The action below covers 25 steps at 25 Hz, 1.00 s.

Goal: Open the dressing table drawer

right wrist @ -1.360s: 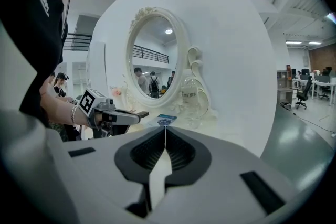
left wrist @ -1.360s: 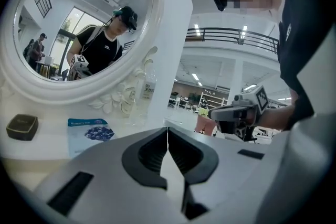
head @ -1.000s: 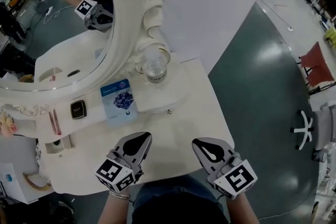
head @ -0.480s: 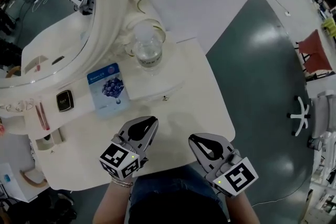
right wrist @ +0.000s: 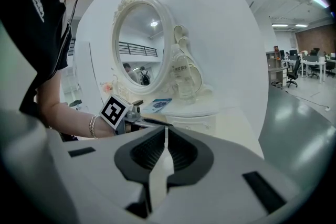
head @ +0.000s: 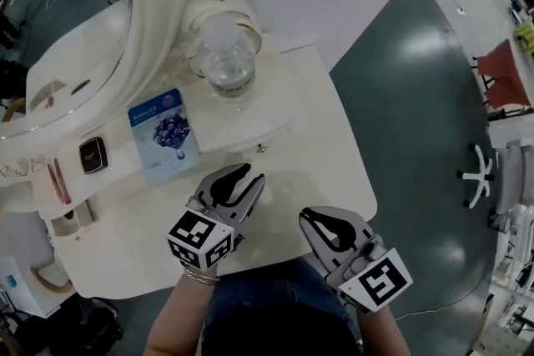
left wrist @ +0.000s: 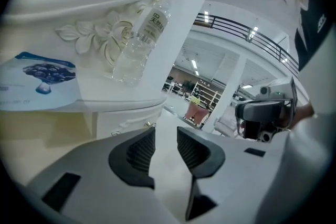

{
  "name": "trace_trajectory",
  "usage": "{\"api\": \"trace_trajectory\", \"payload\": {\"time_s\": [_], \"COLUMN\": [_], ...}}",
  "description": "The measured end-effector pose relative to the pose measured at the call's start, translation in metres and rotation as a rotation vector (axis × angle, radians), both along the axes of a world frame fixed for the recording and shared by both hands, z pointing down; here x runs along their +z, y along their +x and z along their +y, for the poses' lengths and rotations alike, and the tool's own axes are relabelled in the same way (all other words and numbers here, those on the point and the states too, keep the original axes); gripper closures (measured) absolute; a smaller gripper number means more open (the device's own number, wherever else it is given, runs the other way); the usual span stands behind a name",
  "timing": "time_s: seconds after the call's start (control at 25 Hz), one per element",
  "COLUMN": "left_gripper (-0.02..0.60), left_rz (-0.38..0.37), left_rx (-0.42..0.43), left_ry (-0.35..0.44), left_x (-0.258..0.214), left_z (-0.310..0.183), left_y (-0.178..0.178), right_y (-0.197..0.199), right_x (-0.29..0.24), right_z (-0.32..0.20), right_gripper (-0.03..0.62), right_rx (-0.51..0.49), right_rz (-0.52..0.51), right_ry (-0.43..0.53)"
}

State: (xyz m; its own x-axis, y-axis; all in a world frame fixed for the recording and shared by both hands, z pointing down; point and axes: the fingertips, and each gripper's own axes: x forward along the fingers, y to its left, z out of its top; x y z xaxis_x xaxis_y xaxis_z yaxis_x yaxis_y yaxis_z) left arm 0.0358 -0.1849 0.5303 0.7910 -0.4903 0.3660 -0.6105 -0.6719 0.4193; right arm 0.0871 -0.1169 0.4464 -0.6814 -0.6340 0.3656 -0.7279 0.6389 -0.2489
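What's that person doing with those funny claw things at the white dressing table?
A person holds a gripper in each hand over a white dressing table. The left gripper has just been opening its jaws, with nothing between them, and it points toward the knob of the small drawer. The right gripper is shut and empty, near the table's front edge. The drawer looks closed, and nothing touches it yet.

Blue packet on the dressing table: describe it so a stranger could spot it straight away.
Find the white dressing table with the oval mirror. On its raised shelf, the blue packet lies flat between a black square case and a clear bottle. It alone is blue, picturing dark berries.
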Motion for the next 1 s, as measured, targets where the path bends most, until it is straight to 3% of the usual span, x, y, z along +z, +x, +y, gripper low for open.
{"api": "trace_trajectory", "payload": {"time_s": [0.24,0.6,0.8,1.0], "left_gripper": [0.412,0.401,0.410,0.480], "left_rz": [-0.080,-0.071,-0.058,-0.078], "left_rx": [-0.035,-0.103,-0.132,-0.193], "left_ry": [-0.020,-0.056,-0.076,-0.092], "left_x": [0.020,0.028,0.028,0.030], "left_z": [-0.008,-0.024,-0.034,-0.040], "left_y": [0.005,0.015,0.021,0.015], "right_y": [0.003,0.008,0.013,0.015], "right_x": [0.005,0.011,0.015,0.016], "right_z": [-0.001,-0.001,-0.001,-0.001], "right_gripper": [0.574,0.574,0.574,0.574], "right_rx": [0.005,-0.004,-0.006,-0.017], "right_rz": [-0.014,-0.041,-0.045,-0.046], "right_ry": [-0.009,-0.032,-0.050,-0.047]}}
